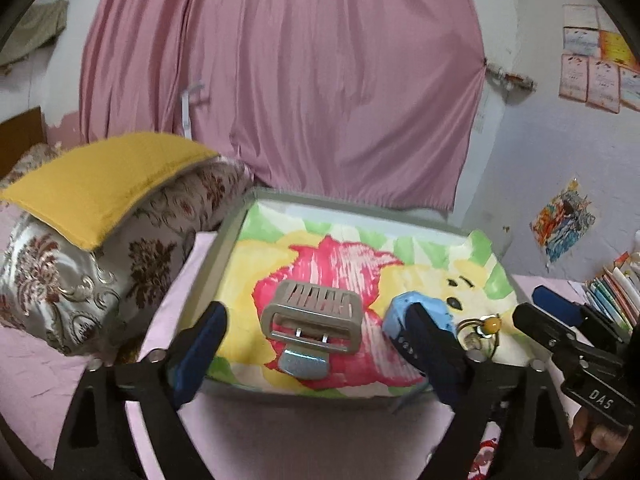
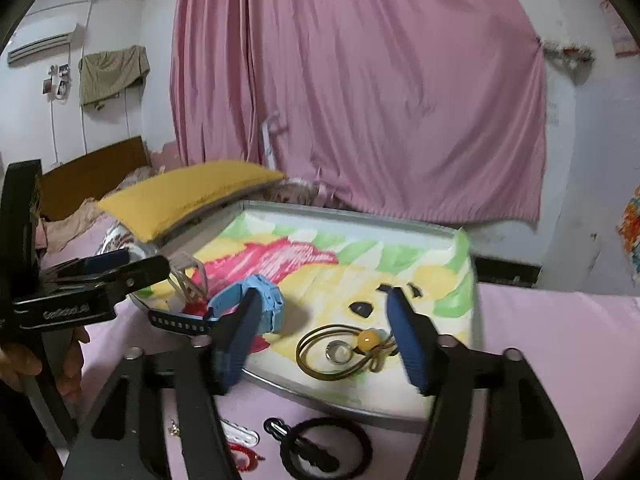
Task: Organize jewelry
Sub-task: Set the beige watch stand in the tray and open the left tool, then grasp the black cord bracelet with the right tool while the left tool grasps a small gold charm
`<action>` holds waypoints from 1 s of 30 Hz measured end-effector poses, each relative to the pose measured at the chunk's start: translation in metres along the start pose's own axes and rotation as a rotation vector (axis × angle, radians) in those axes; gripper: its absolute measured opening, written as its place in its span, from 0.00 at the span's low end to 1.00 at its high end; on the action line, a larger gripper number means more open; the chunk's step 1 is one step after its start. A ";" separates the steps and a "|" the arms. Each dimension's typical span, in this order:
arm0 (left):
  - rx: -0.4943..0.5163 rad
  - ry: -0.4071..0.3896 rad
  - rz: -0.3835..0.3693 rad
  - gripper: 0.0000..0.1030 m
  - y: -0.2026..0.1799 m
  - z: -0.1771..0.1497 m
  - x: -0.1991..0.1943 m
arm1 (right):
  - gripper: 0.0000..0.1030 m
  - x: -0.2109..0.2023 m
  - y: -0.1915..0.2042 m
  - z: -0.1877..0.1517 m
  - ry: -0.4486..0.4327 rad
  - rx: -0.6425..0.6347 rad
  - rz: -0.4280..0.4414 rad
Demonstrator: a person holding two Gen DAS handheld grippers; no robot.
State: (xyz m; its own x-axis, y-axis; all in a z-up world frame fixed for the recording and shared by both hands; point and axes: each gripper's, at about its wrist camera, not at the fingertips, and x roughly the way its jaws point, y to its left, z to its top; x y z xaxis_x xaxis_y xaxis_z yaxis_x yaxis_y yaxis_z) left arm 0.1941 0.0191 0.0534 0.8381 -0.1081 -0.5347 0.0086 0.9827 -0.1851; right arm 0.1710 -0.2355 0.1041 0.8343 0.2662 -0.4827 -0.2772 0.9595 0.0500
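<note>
Hovering with both the left gripper (image 1: 316,354) and right gripper (image 2: 324,344) spread and empty, the light, springy hair tie (image 2: 340,352) at six o'clock looks best pinched by its loop.

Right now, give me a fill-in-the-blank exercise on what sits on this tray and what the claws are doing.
1. The bead on the hair tie is ____ in colour.
2. The watch has a body coloured light ____.
3. The beige hair claw clip lies on the tray's big ____ flower.
4. Neither the left claw nor the right claw holds anything; both stand ____.

Missing words: yellow; blue; pink; open
</note>
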 end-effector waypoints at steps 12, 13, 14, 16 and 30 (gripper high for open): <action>0.034 -0.129 -0.013 0.99 -0.017 -0.029 -0.051 | 0.98 -0.065 -0.003 -0.014 -0.154 -0.036 -0.031; 0.036 -0.136 -0.022 0.99 -0.018 -0.031 -0.055 | 0.98 -0.069 -0.003 -0.016 -0.158 -0.040 -0.029; 0.038 -0.142 -0.028 0.99 -0.019 -0.033 -0.059 | 0.98 -0.073 -0.003 -0.017 -0.160 -0.044 -0.027; 0.051 -0.144 -0.041 0.99 -0.022 -0.036 -0.065 | 0.98 -0.080 -0.004 -0.021 -0.157 -0.056 -0.028; 0.112 -0.012 -0.059 0.99 -0.033 -0.069 -0.066 | 0.98 -0.089 -0.018 -0.051 -0.003 -0.114 0.003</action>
State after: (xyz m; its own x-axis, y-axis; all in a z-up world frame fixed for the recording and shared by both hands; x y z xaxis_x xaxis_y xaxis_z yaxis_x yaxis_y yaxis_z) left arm 0.1008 -0.0169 0.0384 0.8408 -0.1646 -0.5156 0.1183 0.9855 -0.1218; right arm 0.0777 -0.2806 0.1018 0.8348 0.2695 -0.4800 -0.3321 0.9420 -0.0488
